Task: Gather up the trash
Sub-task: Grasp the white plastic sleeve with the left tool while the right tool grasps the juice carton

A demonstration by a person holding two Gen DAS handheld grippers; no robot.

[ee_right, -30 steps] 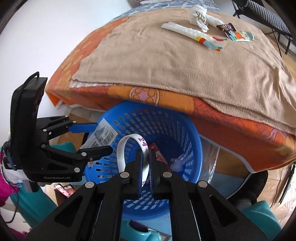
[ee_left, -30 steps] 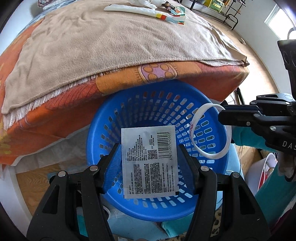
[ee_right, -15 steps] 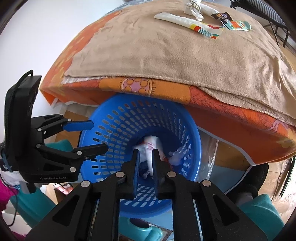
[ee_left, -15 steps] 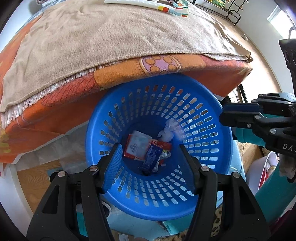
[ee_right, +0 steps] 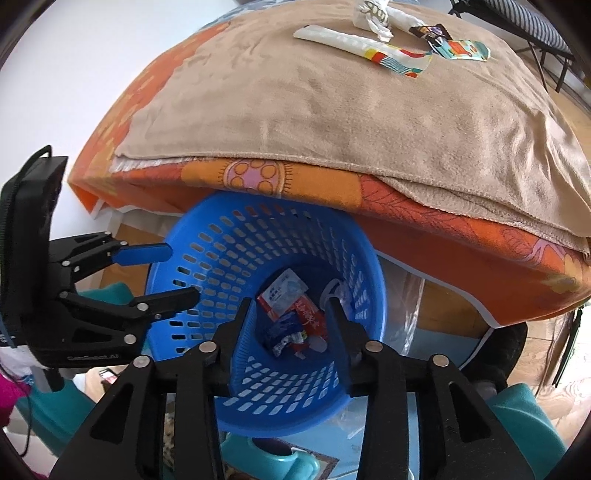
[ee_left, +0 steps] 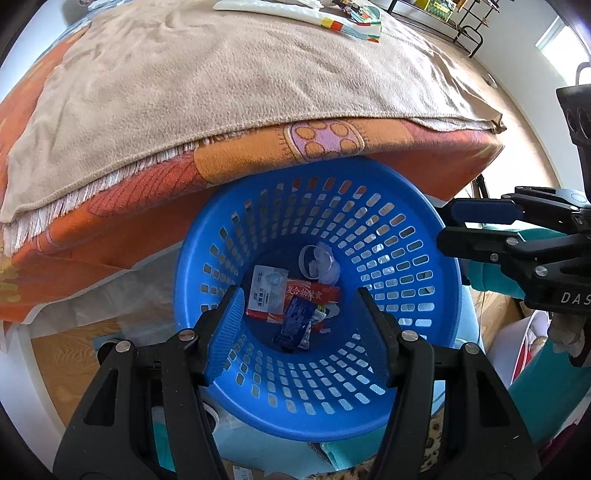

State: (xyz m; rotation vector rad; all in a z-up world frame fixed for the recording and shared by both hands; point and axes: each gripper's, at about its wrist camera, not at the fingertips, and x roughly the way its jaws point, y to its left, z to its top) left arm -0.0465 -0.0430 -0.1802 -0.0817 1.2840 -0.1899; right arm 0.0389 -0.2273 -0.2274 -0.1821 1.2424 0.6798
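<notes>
1. Trash (ee_left: pixel 291 299) heaped at the bottom of the blue basket (ee_left: pixel 436 354): white sachet, red packet, dark blue wrapper, white ring.
2. Basket tucked partly under the edge of the bed (ee_left: pixel 229 162).
3. Left tool (ee_left: pixel 299 317) poised over the basket, jaws apart, nothing between.
4. Right tool (ee_right: pixel 291 325) likewise above the basket, jaws just opened, apart and empty.
5. More trash farther off on the tan blanket (ee_right: pixel 369 122): long white wrapper (ee_right: pixel 362 48), crumpled white paper (ee_right: pixel 373 14), colourful packet (ee_right: pixel 465 50).
</notes>
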